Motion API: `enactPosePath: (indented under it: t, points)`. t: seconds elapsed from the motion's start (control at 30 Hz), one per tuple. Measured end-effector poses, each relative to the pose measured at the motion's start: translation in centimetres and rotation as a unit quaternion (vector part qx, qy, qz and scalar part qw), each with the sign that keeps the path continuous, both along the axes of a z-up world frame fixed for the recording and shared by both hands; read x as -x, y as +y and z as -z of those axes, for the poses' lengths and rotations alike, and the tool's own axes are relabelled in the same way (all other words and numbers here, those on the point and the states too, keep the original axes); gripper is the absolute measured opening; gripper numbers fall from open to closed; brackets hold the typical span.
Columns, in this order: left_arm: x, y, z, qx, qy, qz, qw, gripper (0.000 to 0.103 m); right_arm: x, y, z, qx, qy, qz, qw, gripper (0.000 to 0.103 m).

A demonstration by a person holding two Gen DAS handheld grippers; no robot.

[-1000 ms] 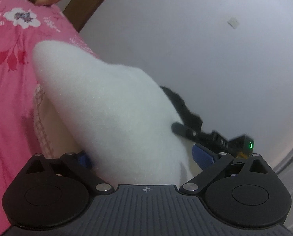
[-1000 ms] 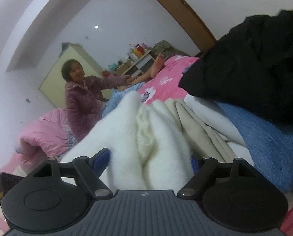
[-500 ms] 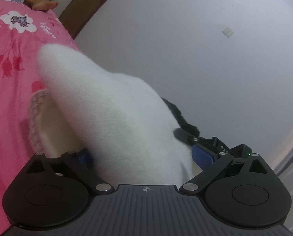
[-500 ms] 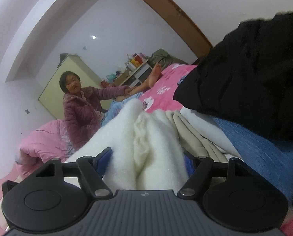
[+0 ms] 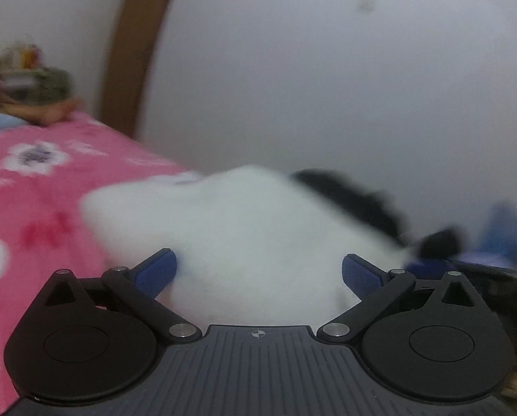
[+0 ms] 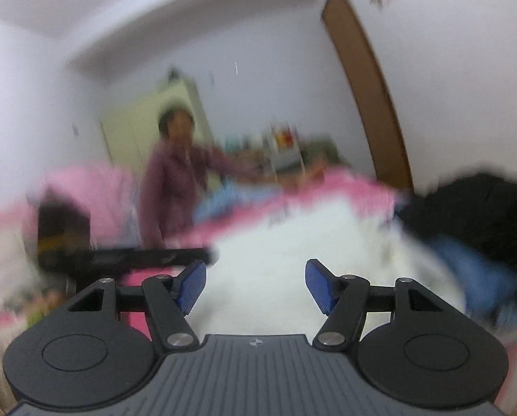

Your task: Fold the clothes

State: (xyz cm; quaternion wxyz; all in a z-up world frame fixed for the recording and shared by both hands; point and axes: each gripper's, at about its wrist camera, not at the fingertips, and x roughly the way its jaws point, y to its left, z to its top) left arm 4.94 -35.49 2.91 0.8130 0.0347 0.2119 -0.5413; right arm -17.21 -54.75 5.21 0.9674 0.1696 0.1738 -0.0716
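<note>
A thick white fleece garment fills the gap between the blue pads of my left gripper, which is shut wide on the bundle just above the pink flowered bedsheet. In the right wrist view the same white garment lies heaped on the bed. My right gripper has its jaws closing, and its pads stand clear of the fleece, which shows in the gap and beyond them. The picture is blurred by motion.
A black garment and a blue one lie piled to the right of the white fleece. A person in a purple jacket sits on the far side of the bed. A brown door frame and a white wall rise behind.
Both views have rolled level. The right gripper has pulled back off the white garment, whose folds no longer bulge between its pads. The left gripper still carries its bundle, now lower in its view.
</note>
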Motion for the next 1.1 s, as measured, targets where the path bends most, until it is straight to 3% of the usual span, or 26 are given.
enactPosePath:
  t: [0.07,0.13,0.2,0.27,0.33,0.43,0.6,0.8,1.03,1.1]
  points:
    - [0.8,0.5,-0.2,-0.019,-0.019,-0.011,0.9996,0.102,-1.0,0.4,1.8,-0.004,0.051,0.037,0.998,0.063]
    - [1.6,2.6,-1.3,-0.015,-0.002,-0.005,0.9999,0.102,0.5,1.4,0.9,-0.015,0.041,0.059,0.997,0.063]
    - [3.0,5.4,-2.4,0.001,-0.013,-0.009,0.9999,0.102,3.1,3.6,-0.6,0.001,0.01,0.079,0.997,0.066]
    - [4.6,7.2,-3.0,-0.003,-0.027,-0.023,0.9994,0.102,5.1,6.5,-1.7,0.03,-0.004,0.102,0.994,0.088]
    - [5.9,8.6,-3.3,-0.026,-0.025,-0.046,0.9983,0.102,5.9,9.4,-1.6,0.059,0.011,0.125,0.99,0.097]
    - [7.8,10.2,-2.8,-0.043,-0.003,-0.058,0.9974,0.102,6.3,13.5,-0.7,0.096,0.049,0.153,0.982,0.102]
    - [9.7,12.7,-1.4,-0.061,0.028,-0.081,0.9945,0.102,4.6,17.5,1.2,0.115,0.12,0.185,0.969,0.103]
    - [11.3,15.6,-0.4,-0.064,0.062,-0.113,0.9896,0.103,4.1,20.0,1.4,0.118,0.155,0.227,0.954,0.103]
    - [11.6,17.1,0.6,-0.088,0.08,-0.217,0.9689,0.102,5.6,21.1,0.4,0.115,0.157,0.264,0.945,0.103]
    - [12.4,17.0,0.4,-0.109,0.05,-0.245,0.9621,0.102,5.8,21.4,0.1,0.124,0.163,0.275,0.939,0.103]
